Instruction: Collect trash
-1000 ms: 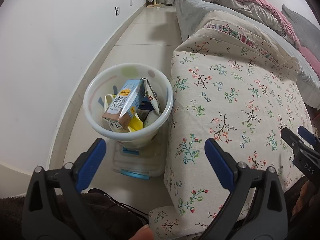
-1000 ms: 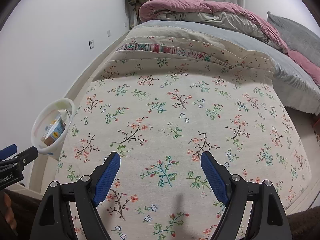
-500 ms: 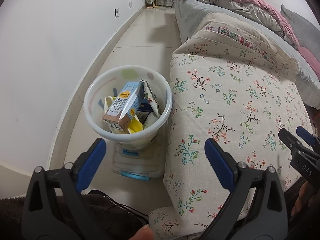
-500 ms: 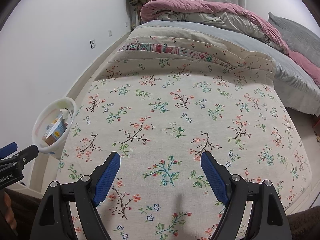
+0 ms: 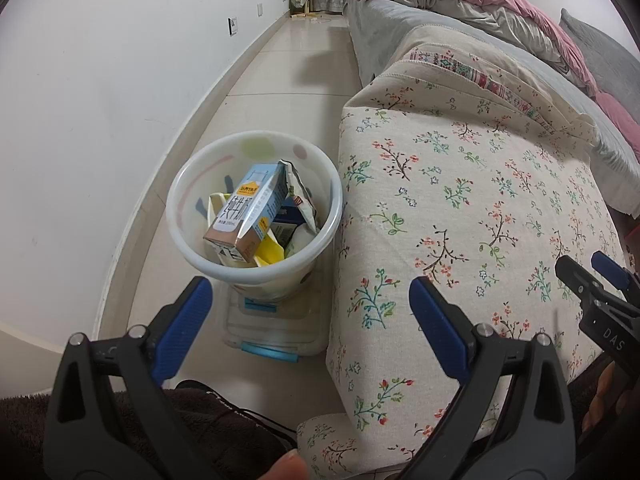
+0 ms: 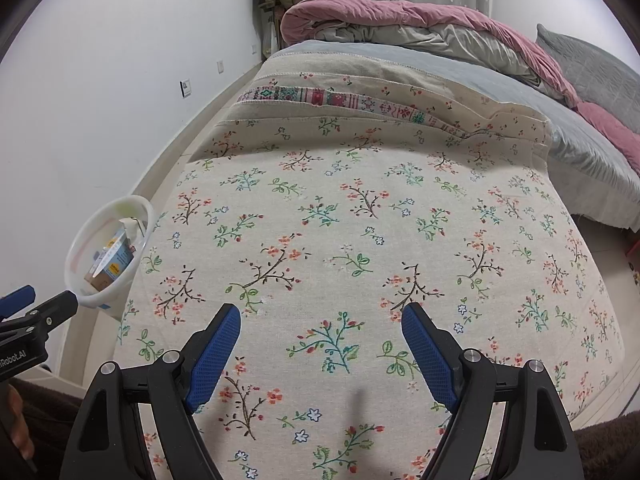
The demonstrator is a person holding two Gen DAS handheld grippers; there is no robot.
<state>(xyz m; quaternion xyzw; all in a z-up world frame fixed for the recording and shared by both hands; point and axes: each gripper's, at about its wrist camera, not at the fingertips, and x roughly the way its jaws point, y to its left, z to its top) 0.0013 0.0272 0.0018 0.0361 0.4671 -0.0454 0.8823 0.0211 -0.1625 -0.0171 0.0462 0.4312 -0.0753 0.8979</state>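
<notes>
Hardly anything has changed over the last second. From the left wrist, the white translucent plastic bin (image 5: 256, 204) stuffed with cartons has drifted very slightly lower in view. The black right gripper with blue fingers (image 5: 588, 276) at that view's right edge sits a shade lower too. Nothing has been picked up or dropped.

The tabletop (image 6: 360, 216) wears cream cloth sprigged with green, teal and coral flowers. Beside it, a translucent white bin (image 5: 180, 216) holds a pale blue and brown milk carton (image 5: 248, 216) and yellow wrappers (image 5: 270, 254). On the bed lies a dusty pink quilt (image 6: 420, 12) over grey sheets (image 6: 580, 140).
</notes>
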